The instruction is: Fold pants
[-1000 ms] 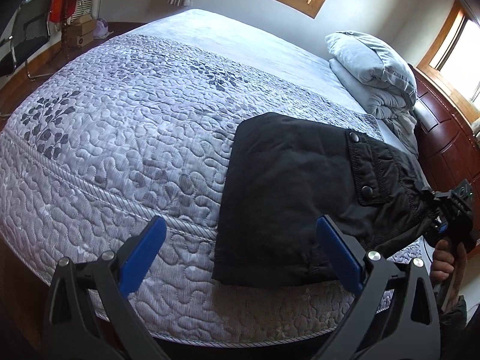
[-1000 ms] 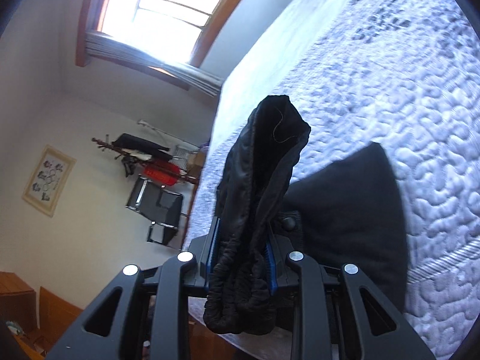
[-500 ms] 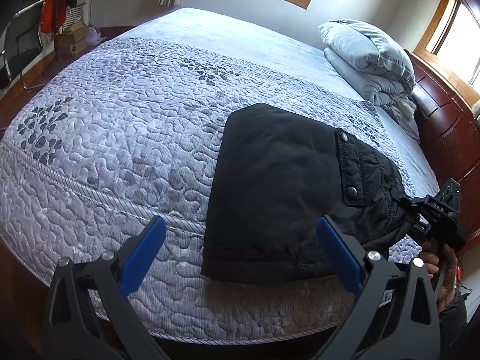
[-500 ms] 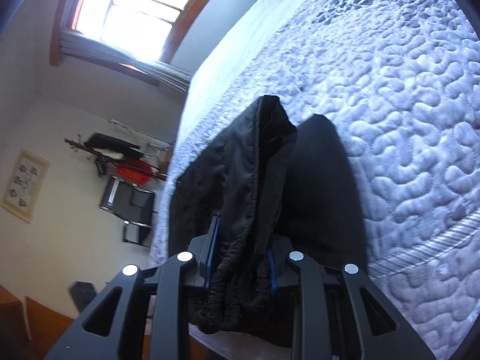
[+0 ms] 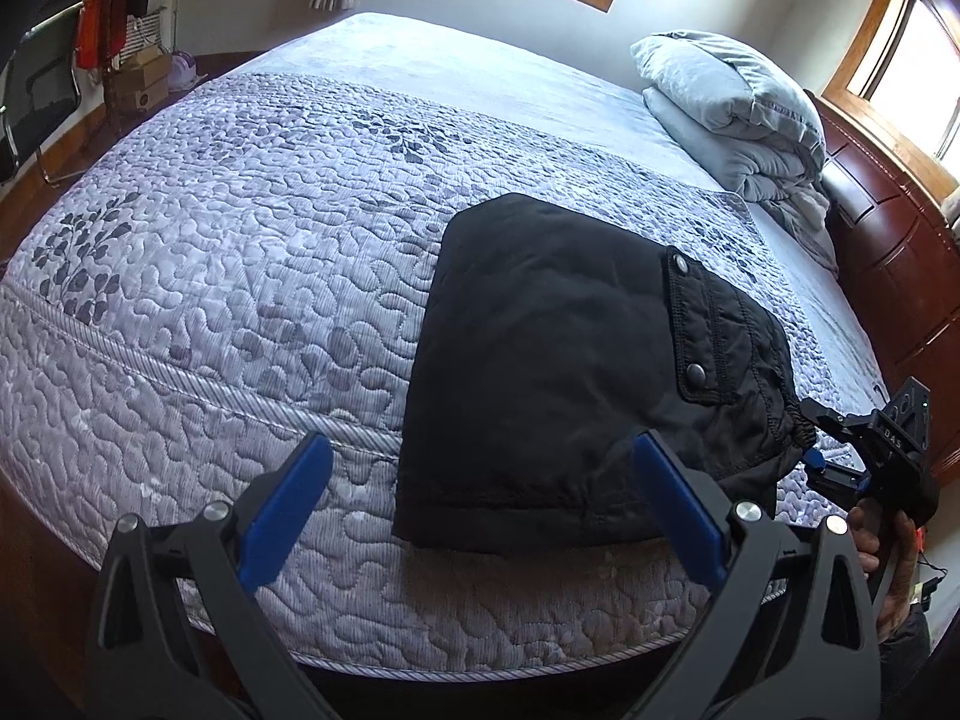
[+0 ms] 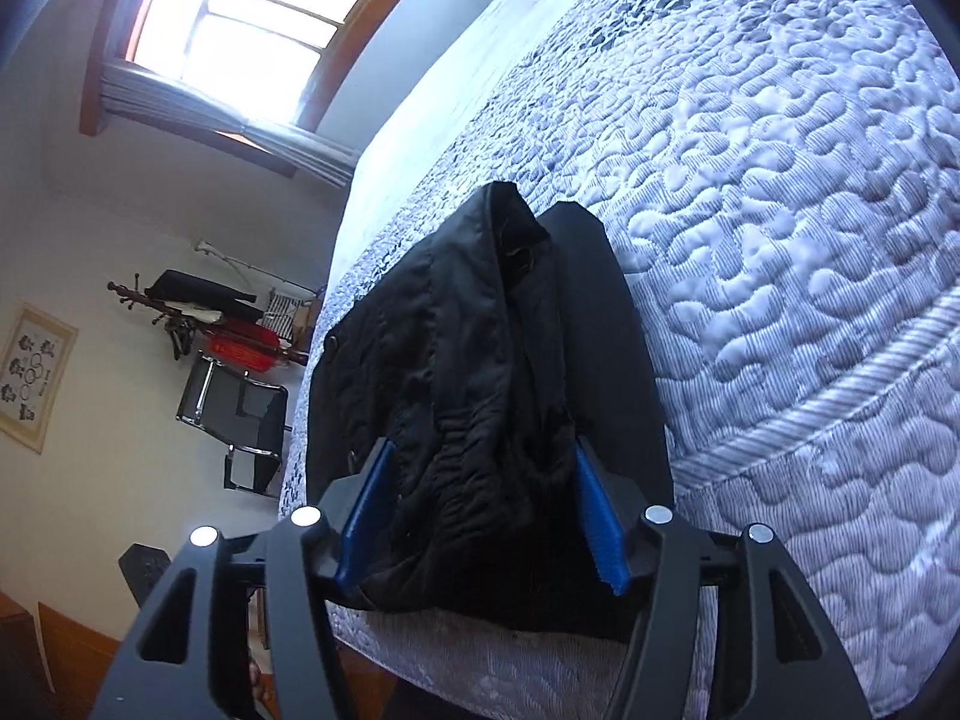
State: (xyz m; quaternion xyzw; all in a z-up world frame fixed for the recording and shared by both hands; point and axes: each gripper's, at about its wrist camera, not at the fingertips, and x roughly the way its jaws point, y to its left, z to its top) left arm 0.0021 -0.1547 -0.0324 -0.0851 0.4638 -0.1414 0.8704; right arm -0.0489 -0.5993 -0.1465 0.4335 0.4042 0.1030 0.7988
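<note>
The black pants [image 5: 558, 372] lie folded into a compact bundle near the front edge of the quilted bed [image 5: 240, 252], pocket flap with two snaps facing up. My left gripper [image 5: 480, 492] is open and empty, held just before the bundle's near edge. My right gripper [image 6: 480, 516] is open, its blue pads standing apart on either side of the bunched waistband end [image 6: 480, 420], which rests on the bed. The right gripper also shows in the left wrist view [image 5: 840, 450] at the bundle's right end.
Folded grey pillows [image 5: 732, 102] lie at the head of the bed by a dark wooden headboard [image 5: 888, 252]. A chair [image 6: 234, 420] and a coat rack with clothes [image 6: 204, 312] stand beyond the far side. The bed edge drops off below the bundle.
My right gripper was shut on the waistband and held it up; it has lowered the fabric onto the bundle and opened. The left gripper stayed open and nearly still.
</note>
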